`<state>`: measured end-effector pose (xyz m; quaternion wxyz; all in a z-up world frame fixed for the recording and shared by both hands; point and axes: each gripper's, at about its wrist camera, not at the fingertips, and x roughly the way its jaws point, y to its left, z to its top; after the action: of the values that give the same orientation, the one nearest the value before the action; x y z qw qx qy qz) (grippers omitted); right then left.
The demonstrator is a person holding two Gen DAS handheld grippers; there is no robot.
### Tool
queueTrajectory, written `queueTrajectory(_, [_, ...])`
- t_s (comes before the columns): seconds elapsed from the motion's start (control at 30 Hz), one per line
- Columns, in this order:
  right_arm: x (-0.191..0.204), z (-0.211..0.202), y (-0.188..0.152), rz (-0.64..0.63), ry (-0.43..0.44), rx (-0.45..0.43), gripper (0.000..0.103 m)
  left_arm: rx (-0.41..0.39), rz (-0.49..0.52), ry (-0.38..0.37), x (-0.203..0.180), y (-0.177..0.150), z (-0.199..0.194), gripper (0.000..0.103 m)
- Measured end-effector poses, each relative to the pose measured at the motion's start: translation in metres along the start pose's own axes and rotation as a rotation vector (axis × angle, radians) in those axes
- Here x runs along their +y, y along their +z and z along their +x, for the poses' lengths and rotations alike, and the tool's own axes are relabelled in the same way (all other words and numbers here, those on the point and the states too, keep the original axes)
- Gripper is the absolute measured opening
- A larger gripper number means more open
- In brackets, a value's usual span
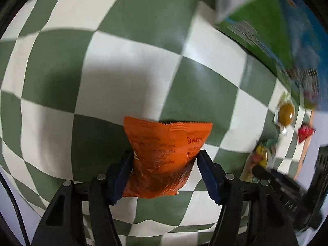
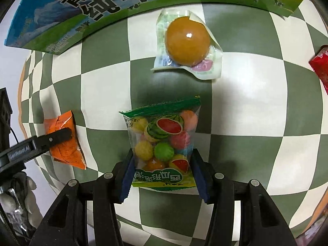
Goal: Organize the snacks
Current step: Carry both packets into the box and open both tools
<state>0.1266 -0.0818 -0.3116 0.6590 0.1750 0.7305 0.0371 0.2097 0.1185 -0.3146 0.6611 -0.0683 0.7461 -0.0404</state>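
Left gripper [image 1: 165,160] clamps a crinkled orange foil snack packet [image 1: 162,155] by its sides, over the green-and-white checked cloth covering the worktop [image 1: 131,65]. Right gripper [image 2: 163,164] pinches the lower end of a clear plastic bag of coloured watermelon-print gum balls [image 2: 163,141], pads pressing both edges. Beyond it lies a sealed pouch holding a round amber jelly [image 2: 187,44], near a blue-and-green milk carton [image 2: 61,20]. A red wrapper [image 2: 321,65] sits at the right edge.

Milk box [image 2: 61,10]: "纯牛奶". Candy bag [image 2: 164,143]: "西瓜形泡泡". Left tongs [image 2: 61,136] arm: "GenRobot.AI".
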Motion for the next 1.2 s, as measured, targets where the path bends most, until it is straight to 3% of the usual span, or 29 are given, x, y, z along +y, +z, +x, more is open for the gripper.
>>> queueTrajectory(0.13, [0.005,-0.008,0.007,0.005,0.003,-0.007,0.071,0.006,0.151,0.125,-0.017,-0.007,0.012,0.065])
queueTrajectory(0.23, [0.010,-0.007,0.007,-0.003,-0.003,-0.002,0.071,0.009,0.209,0.202,-0.031,-0.013,0.025,0.065])
queueTrajectory(0.3, [0.017,-0.002,0.006,-0.021,-0.024,0.001,0.071,-0.025,0.193,0.213,-0.033,-0.015,0.024,0.064])
queueTrajectory(0.4, [0.025,0.003,0.002,-0.047,-0.077,-0.015,0.068,-0.066,0.152,0.192,-0.035,-0.022,0.018,0.052])
queueTrajectory(0.43, [0.028,0.004,0.001,-0.060,-0.107,-0.027,0.058,-0.077,0.136,0.179,-0.035,-0.025,0.015,0.049])
queueTrajectory(0.5, [0.033,0.006,-0.005,-0.085,-0.134,-0.049,0.054,-0.089,0.122,0.156,-0.033,-0.030,0.008,0.049])
queueTrajectory(0.63, [0.032,-0.005,-0.013,-0.104,-0.099,-0.066,0.052,-0.120,0.121,0.079,-0.044,-0.044,-0.018,0.049])
queueTrajectory(0.8, [0.033,-0.060,-0.017,-0.108,0.010,-0.123,0.051,-0.188,0.125,-0.059,-0.070,-0.048,-0.076,0.049])
queueTrajectory(0.97, [0.034,-0.146,0.001,-0.132,0.081,-0.245,0.051,-0.269,0.187,-0.157,-0.116,0.003,-0.150,0.049])
queueTrajectory(1.13, [0.028,-0.213,0.050,-0.135,0.089,-0.361,0.051,-0.321,0.212,-0.107,-0.144,0.062,-0.182,0.049])
queueTrajectory(1.2, [0.025,-0.226,0.076,-0.130,0.072,-0.388,0.051,-0.303,0.207,-0.081,-0.142,0.083,-0.185,0.049])
